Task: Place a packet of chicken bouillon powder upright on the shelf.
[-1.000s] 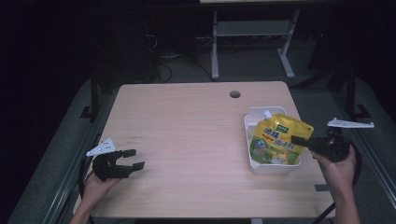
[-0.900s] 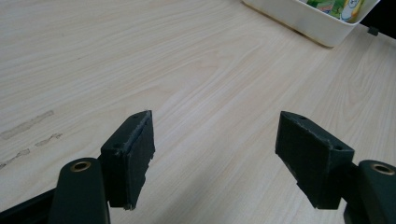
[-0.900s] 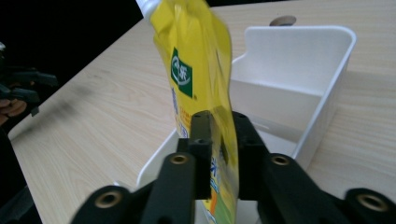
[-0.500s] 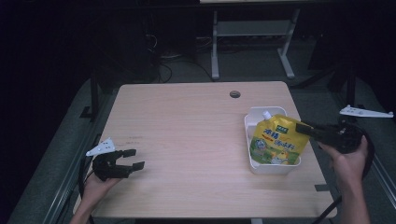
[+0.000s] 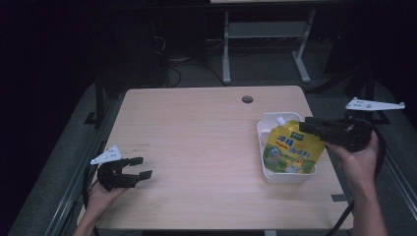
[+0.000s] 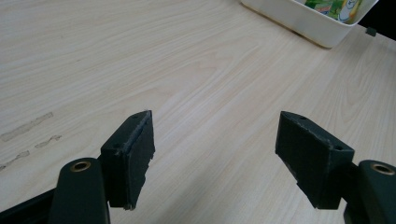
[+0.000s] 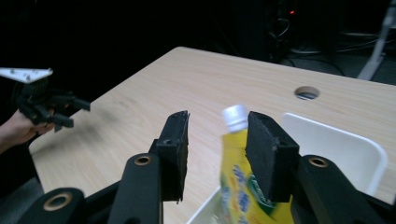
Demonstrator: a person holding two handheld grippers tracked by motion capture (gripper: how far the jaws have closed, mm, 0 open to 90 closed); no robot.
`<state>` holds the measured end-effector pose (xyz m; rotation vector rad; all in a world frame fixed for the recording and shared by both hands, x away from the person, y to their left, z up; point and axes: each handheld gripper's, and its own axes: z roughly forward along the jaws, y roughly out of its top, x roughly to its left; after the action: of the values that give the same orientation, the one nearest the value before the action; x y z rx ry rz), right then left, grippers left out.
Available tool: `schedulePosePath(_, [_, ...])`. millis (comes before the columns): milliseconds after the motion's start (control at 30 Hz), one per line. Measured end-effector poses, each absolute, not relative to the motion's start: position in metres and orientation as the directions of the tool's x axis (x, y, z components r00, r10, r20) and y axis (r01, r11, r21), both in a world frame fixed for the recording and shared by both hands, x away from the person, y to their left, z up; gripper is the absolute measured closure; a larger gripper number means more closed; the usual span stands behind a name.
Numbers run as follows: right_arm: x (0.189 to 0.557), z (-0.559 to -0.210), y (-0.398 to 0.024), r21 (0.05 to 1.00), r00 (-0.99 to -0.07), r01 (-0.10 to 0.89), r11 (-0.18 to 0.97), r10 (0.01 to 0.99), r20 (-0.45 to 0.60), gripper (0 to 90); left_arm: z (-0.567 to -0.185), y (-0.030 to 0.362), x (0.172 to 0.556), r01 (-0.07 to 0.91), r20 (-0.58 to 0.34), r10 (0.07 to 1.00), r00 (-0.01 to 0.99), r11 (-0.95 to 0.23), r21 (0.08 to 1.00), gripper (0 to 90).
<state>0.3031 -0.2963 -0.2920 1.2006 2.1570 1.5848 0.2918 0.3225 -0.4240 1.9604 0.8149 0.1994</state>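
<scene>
Since a second earlier the right gripper (image 5: 314,129) had let go of the pouch (image 5: 289,152) and lifted; its jaws had just been opening and stood apart, clamping nothing. The pouch leaned in the white tub (image 5: 268,123), cap (image 7: 235,115) uppermost, just below and ahead of those jaws. The left gripper (image 5: 140,167) rested far across the table (image 5: 206,128), jaws apart.

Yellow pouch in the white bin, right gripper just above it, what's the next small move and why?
Probably draw the right gripper up and clear. Its jaws have just been opening and grip nothing, while the yellow pouch already rests in the white bin, so the placing looks done. The left gripper sits open at the table's near edge.
</scene>
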Motion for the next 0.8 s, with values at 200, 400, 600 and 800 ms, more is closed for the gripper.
schedulePosePath(200, [0.305, -0.296, -0.268, 0.861, -0.692, 0.486, 0.15, 0.668, 0.274, 54.9, -0.424, 0.323, 0.292, 0.459, -0.192, 0.618, 0.763, -0.307, 0.834, 27.7])
schedulePosePath(400, [0.307, -0.307, -0.243, 0.847, -0.727, 0.493, 0.199, 0.629, 0.275, 52.6, -0.424, 0.324, 0.292, 0.46, -0.191, 0.617, 0.764, -0.313, 0.831, 27.7])
schedulePosePath(600, [0.308, -0.318, -0.222, 0.828, -0.747, 0.508, 0.238, 0.6, 0.287, 50.7, -0.424, 0.324, 0.291, 0.459, -0.191, 0.617, 0.763, -0.31, 0.832, 27.7])
schedulePosePath(800, [0.308, -0.33, -0.202, 0.814, -0.76, 0.517, 0.266, 0.581, 0.293, 48.9, -0.424, 0.324, 0.291, 0.459, -0.191, 0.618, 0.763, -0.31, 0.833, 27.7])
